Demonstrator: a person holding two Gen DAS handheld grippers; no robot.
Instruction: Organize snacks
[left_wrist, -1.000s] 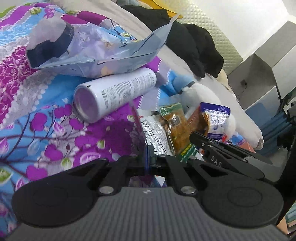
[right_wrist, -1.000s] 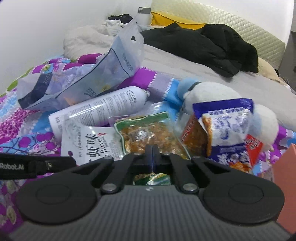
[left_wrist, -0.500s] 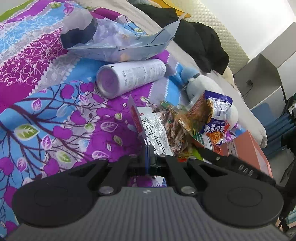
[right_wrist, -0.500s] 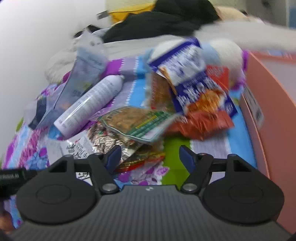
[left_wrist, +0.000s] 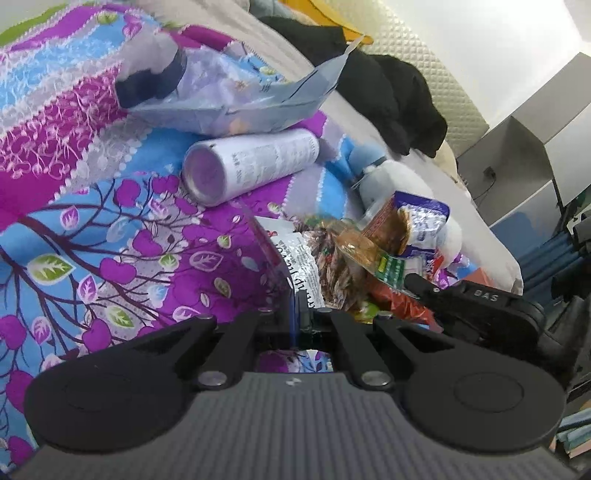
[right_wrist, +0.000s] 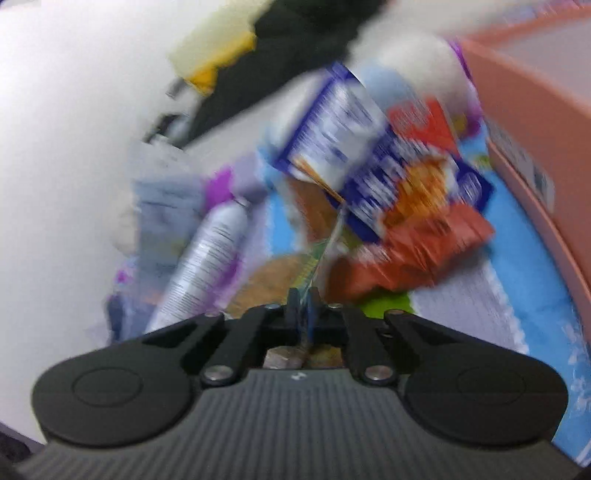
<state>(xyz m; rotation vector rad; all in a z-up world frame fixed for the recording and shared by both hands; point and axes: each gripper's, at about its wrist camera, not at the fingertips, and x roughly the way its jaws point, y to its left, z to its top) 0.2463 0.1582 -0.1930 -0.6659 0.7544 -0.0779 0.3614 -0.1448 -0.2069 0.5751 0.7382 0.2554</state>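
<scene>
Right claw: jaws together, clamped on the thin edge of a clear snack packet, which rises edge-on toward 12 o'clock; view blurred. Left claw: jaws together on the edge of a silver snack packet, long axis toward 12 o'clock. Pink box at 2 o'clock of the right claw, near; right hand judged nearer. In between: the blue-and-red packets. White spray can and stuffed toy lie on the bed at 11 to 1 o'clock.

Both wrist views look down, close, sharing the spray can
</scene>
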